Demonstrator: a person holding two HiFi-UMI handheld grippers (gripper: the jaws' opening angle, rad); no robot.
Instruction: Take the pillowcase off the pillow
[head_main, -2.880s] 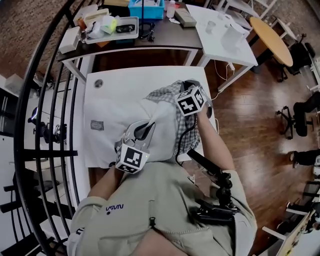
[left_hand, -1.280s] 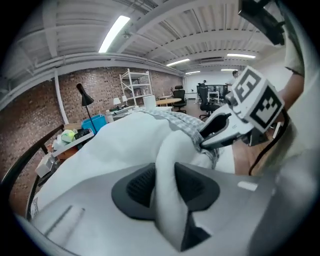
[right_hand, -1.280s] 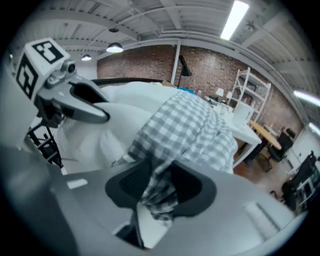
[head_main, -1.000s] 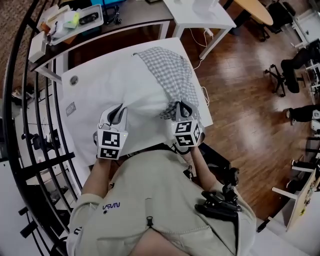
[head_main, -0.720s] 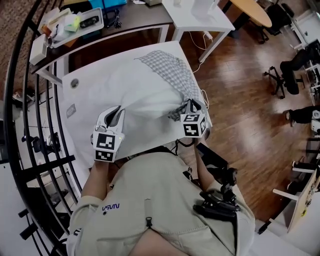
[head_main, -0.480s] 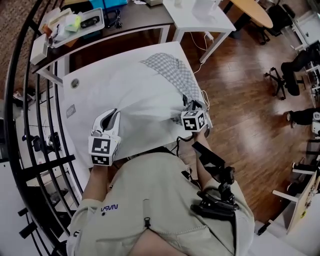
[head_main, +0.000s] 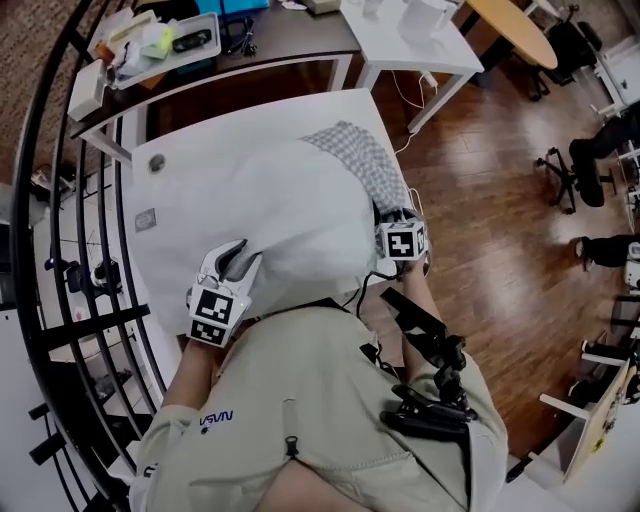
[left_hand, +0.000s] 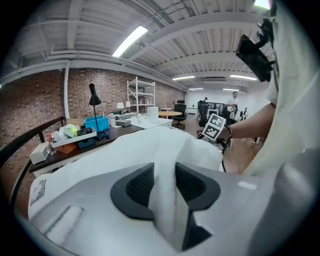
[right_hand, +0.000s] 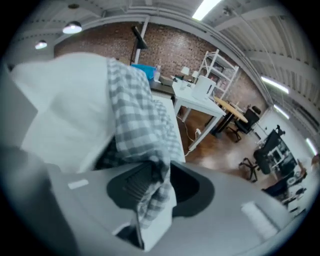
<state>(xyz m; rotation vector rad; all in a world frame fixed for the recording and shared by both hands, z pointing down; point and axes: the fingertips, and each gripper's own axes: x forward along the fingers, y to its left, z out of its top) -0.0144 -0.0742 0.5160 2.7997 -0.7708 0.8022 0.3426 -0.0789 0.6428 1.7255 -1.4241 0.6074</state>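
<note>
**Grips slacken on pillow and case**

The checked pillowcase (head_main: 365, 165) lay bunched along the white pillow's (head_main: 270, 215) right side on the table (head_main: 160, 250). The right gripper (head_main: 390, 215), tilted down, had its jaws just opening and slack around the hem. The left gripper (head_main: 238, 262), at the near corner, was likewise parting around a pillow fold.

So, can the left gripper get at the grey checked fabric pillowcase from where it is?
Probably not directly: the bulky white pillow lies between the left gripper and the checked pillowcase on its far side. The left jaws have just been opening, with white pillow cloth between them.
</note>
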